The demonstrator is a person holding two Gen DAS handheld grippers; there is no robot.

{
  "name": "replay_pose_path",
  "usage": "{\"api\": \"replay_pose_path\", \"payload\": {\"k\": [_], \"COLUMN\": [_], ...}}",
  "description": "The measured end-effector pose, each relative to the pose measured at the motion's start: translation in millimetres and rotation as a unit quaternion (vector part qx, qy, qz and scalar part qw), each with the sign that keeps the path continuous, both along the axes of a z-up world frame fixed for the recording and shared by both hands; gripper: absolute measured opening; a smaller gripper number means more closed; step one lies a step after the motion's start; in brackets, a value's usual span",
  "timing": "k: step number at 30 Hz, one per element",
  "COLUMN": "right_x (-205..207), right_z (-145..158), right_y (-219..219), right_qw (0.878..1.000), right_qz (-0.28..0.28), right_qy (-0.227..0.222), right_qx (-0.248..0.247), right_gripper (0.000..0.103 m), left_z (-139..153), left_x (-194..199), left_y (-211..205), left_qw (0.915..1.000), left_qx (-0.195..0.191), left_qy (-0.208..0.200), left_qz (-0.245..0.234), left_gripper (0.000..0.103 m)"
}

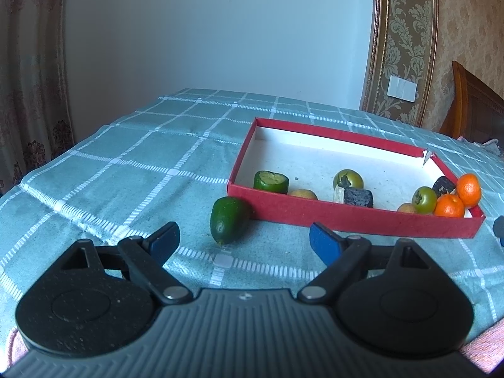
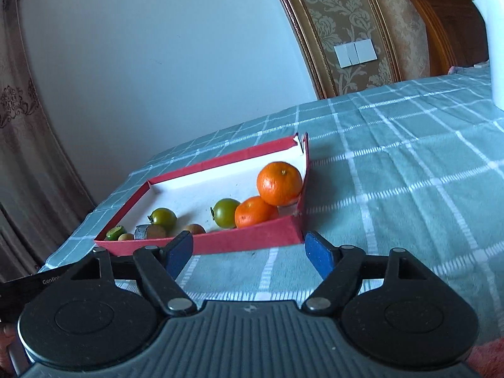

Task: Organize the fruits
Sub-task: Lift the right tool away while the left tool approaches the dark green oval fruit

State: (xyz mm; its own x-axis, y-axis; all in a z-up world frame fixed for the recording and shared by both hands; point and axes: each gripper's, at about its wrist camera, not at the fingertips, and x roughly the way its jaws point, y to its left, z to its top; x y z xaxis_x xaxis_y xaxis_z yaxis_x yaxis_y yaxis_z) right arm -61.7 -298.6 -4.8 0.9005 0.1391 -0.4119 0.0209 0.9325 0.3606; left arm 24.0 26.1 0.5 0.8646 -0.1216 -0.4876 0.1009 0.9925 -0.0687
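We see the left gripper point(image 1: 244, 237) and right gripper point(image 2: 249, 252) both spread wide and holding nothing, above the tabletop point(image 1: 126, 170), oranges point(image 2: 278, 182) resting in the red box point(image 2: 252, 239).

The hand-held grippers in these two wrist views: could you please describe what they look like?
Both look alike. The left hand-held gripper and the right hand-held gripper each have a grey ribbed body with a small pale emblem, two black rounded plates, black linkage arms with silver pivot pins, and blue pads on the fingertips. No cables show.
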Motion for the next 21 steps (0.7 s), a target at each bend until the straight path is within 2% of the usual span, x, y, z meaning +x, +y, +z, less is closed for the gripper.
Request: {"api": "replay_pose_path", "payload": {"k": [1,3,6,9,13,16,21], "right_x": [0,3,2,10,15,18,13], "right_z": [-6,-11,-10,-13,-13,-15,-17], "right_y": [0,-10,-20,-29,-35,-52,-69], "right_qw": [1.0,0.999,0.999,0.998,0.999,0.998,0.997], "right_qz": [-0.003,-0.006,-0.028,-0.027,-0.03,-0.028,-0.035], "right_qy": [0.0,0.014,-0.007,0.01,0.016,0.034,0.032], "right_qx": [-0.003,0.029,0.034,0.053,0.037,0.052,0.061], "right_gripper": [0.078,0.078,0.078,0.078,0.078,0.078,0.078], "left_z": [0,1,2,3,4,4,6], "left_x": [0,-1,-2,6,21,26,18], "left_y": [0,0,-3,-11,-23,-35,-37], "left_qw": [1.0,1.0,0.9999,0.9996,1.0,0.9998,0.9989], "left_qx": [0.001,0.001,0.006,0.014,0.007,0.017,0.029], "left_qy": [-0.001,-0.005,-0.014,-0.002,-0.003,-0.001,-0.01], "left_qz": [0.002,0.002,-0.006,-0.022,-0.006,-0.012,-0.036], "left_gripper": [0.089,0.091,0.096,0.097,0.097,0.097,0.098]}}
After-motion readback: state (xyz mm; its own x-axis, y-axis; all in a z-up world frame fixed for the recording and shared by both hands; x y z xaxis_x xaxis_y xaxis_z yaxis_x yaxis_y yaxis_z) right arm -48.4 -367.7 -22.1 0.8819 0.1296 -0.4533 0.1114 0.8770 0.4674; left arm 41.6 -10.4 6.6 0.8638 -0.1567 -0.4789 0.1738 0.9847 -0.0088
